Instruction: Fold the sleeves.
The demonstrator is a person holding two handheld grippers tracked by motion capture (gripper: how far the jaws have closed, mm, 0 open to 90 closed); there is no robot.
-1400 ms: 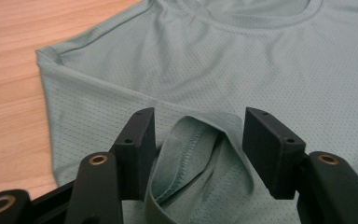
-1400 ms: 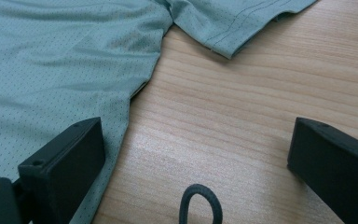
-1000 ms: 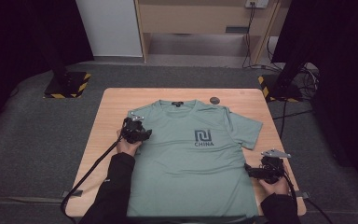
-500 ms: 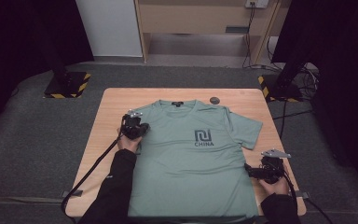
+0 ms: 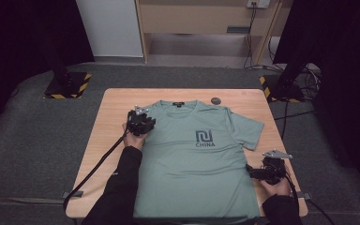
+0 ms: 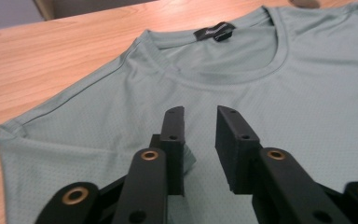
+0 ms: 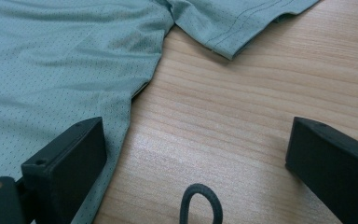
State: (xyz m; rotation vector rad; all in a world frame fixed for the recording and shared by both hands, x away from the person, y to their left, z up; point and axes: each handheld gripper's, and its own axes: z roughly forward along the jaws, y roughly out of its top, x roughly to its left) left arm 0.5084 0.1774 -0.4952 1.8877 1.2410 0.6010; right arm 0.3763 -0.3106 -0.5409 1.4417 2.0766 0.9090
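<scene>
A green T-shirt (image 5: pixel 192 164) with a dark "CHINA" print lies flat, front up, on the wooden table (image 5: pixel 108 117). My left gripper (image 5: pixel 140 123) hovers over the shirt's left shoulder, pointing toward the collar (image 6: pixel 223 60). Its jaws stand a little apart just above the fabric (image 6: pixel 200 116), and a small fold of cloth shows by the left jaw. My right gripper (image 5: pixel 261 171) rests low at the shirt's right side edge. It is wide open (image 7: pixel 196 128), one jaw over the shirt's side seam (image 7: pixel 135 98) and the other over bare wood. The right sleeve (image 7: pixel 233 23) lies spread out beyond it.
A small dark round object (image 5: pixel 215 100) sits on the table by the shirt's right shoulder. Two stand bases with yellow-black stripes (image 5: pixel 68 84) (image 5: pixel 281 88) stand on the floor behind the table. Cables trail from both grippers toward the front edge.
My left gripper has moved slightly farther up the shirt's left shoulder toward the collar. The right gripper has stayed in place.
</scene>
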